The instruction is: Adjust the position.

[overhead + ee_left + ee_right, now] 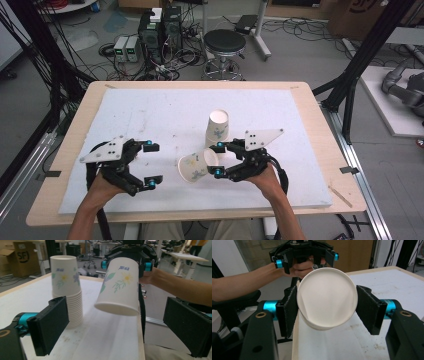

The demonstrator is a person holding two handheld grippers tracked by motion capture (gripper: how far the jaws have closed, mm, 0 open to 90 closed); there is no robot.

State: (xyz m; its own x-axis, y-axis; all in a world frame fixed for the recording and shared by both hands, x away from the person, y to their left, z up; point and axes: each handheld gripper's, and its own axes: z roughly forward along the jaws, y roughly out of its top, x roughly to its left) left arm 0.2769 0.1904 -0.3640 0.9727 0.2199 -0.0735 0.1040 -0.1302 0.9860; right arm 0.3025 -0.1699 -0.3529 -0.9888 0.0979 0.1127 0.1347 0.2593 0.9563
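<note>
Right gripper (218, 158) jaws hiding paper cup (195, 167) base

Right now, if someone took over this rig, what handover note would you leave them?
Right hand-held gripper: shut on one paper cup, lifted off the pad, tipped on its side, mouth toward the left gripper.
Left hand-held gripper: open, holding nothing, facing the cup.
Stack of cups: upside down on the white pad.
Done: one cup off the stack. Left: probably pass it over or set it down.

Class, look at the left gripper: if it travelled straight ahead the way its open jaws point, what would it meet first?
Most likely the paper cup held sideways by the right gripper, its rim facing the left gripper. The stack of cups stands off to one side, though depth is uncertain.
</note>
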